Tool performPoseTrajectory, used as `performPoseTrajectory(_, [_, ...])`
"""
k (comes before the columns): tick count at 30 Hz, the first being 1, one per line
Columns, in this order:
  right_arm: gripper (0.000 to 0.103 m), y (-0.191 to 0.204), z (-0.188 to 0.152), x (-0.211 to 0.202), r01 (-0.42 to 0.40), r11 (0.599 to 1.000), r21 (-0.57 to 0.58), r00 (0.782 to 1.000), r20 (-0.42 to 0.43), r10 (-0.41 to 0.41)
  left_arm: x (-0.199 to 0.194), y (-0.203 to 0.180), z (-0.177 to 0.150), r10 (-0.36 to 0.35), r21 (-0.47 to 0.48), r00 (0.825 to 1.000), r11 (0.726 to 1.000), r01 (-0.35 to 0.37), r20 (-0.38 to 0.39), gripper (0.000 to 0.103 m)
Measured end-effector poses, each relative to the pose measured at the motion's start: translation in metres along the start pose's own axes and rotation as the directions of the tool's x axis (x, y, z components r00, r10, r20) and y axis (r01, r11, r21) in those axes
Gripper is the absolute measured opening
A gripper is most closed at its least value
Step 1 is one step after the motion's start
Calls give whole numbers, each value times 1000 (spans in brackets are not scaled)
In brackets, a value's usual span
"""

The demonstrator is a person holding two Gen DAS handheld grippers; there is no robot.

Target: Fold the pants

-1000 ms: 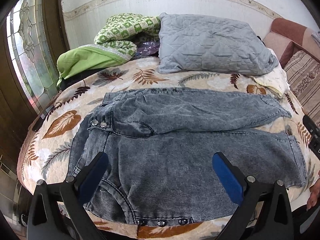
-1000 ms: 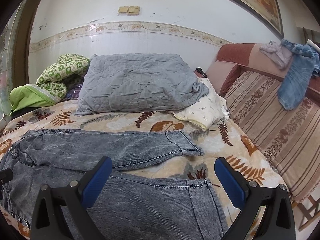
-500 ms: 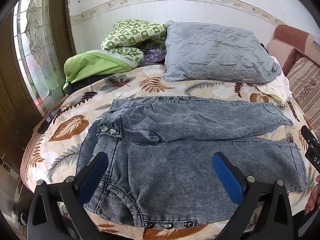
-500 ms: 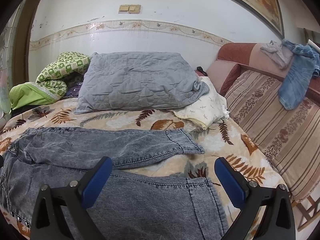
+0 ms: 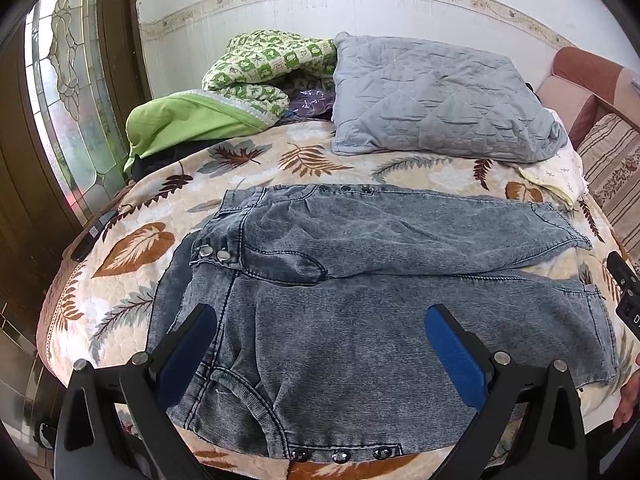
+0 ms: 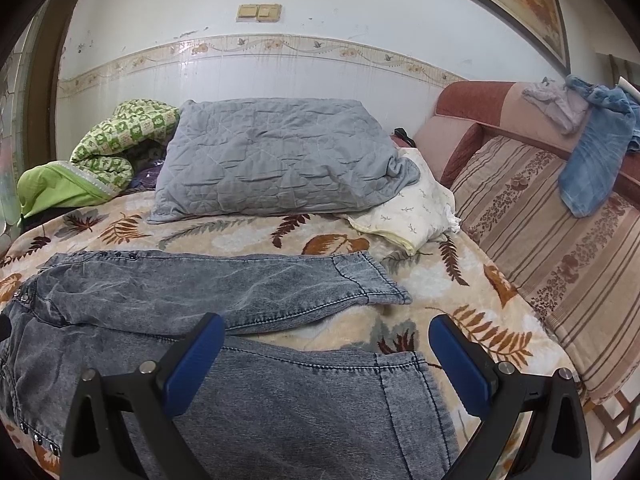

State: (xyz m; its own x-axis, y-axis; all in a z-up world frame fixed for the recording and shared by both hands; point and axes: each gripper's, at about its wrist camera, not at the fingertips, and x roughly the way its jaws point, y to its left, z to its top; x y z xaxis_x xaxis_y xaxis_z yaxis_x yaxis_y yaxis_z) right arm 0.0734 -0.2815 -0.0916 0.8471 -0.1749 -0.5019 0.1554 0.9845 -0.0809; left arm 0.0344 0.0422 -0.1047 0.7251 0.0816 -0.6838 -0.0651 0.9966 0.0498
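Observation:
Grey washed denim pants (image 5: 360, 300) lie spread flat on a leaf-patterned bedspread (image 5: 132, 248), waist at the left, both legs running right. In the right wrist view the same pants (image 6: 240, 360) show their two leg ends, the far hem (image 6: 376, 280) and the near hem (image 6: 416, 392). My left gripper (image 5: 320, 356) hovers open above the near hip area, nothing between its blue pads. My right gripper (image 6: 326, 364) hangs open over the near leg by its hem, also holding nothing.
A grey quilted pillow (image 5: 436, 100) and a green checked blanket (image 5: 260, 68) sit at the back of the bed. A cream pillow (image 6: 412, 208) lies right of them. A striped sofa back (image 6: 560, 264) with a blue cloth (image 6: 596, 160) borders the right side. A glass door (image 5: 68, 92) stands left.
Both grippers have drawn back and risen slightly, so the pants look a little farther away. Both stay open; the pants have not moved.

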Motion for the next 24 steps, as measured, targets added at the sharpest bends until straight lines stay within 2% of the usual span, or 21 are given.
performPoseTrajectory(11, [103,2,-2,12,13,1000,-20,999,-34,-14,15,6,0,5,-6,1000,1000,-5,-17,103])
performPoseTrajectory(15, [103,-3,3,24,12,1000,-17,998,-54,-13,25,7,5,17,20,999,1000,-17,-30,103])
performPoseTrajectory(20, [103,-31,30,54,-34,999,29,996,-79,36,40,24,31,49,65,998,997,-47,-40,103])
performPoseTrajectory(24, [103,-60,55,101,-75,990,116,983,-161,93,61,44,61,95,86,994,992,-90,-58,103])
